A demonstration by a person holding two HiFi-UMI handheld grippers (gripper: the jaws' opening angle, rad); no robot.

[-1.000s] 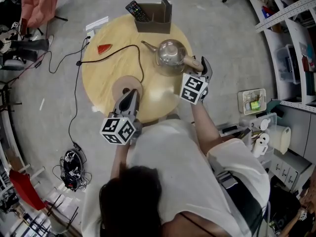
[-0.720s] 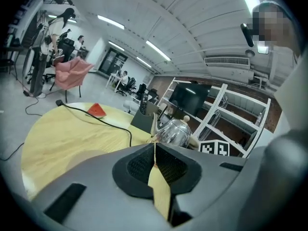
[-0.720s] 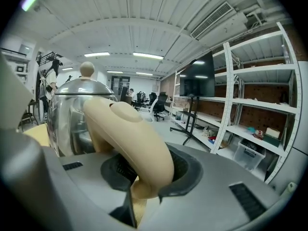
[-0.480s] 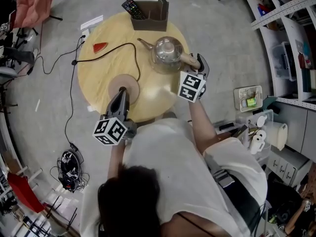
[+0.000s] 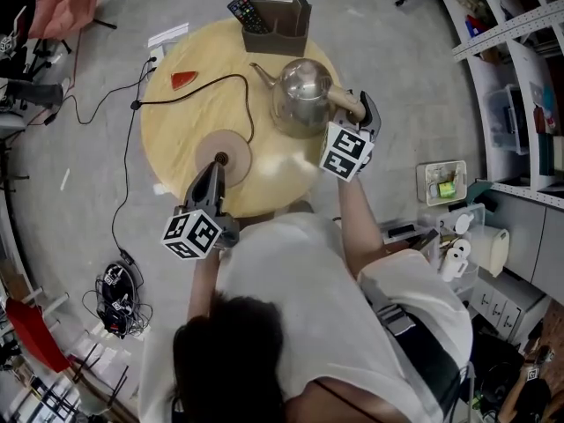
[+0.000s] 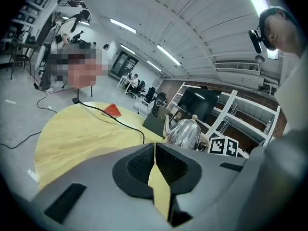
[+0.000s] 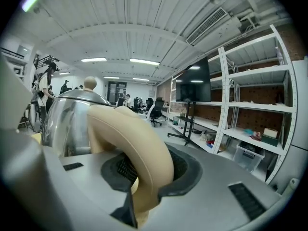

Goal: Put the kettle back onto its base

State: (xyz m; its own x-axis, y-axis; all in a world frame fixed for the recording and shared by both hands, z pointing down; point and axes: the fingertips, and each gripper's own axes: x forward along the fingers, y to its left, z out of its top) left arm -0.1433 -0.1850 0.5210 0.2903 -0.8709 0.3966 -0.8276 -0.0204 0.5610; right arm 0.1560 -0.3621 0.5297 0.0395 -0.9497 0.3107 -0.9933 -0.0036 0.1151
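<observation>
A shiny steel kettle [image 5: 300, 95] stands on the round wooden table [image 5: 189, 117], right of centre, with its spout to the left. My right gripper [image 5: 359, 109] is shut on its beige handle [image 7: 139, 153]; the jaws have just been closing on that handle. The handle fills the gap between the pads, and the kettle body [image 7: 67, 119] stands just beyond. The round beige base [image 5: 224, 153] lies flat near the table's front edge, left of the kettle. My left gripper [image 5: 214, 169] hovers at the base's near rim, shut and holding nothing [image 6: 154, 148]. The kettle [image 6: 185, 134] shows beyond it.
A black cable [image 5: 211, 85] runs from the base across the table and off its left side. A red triangular piece [image 5: 184, 80] lies at the left. A brown holder [image 5: 280, 18] with a remote [image 5: 244, 11] stands at the far edge. Shelving and bins line the right.
My left gripper has slid a little left and back toward the table's near edge. The right gripper and the kettle stay in place.
</observation>
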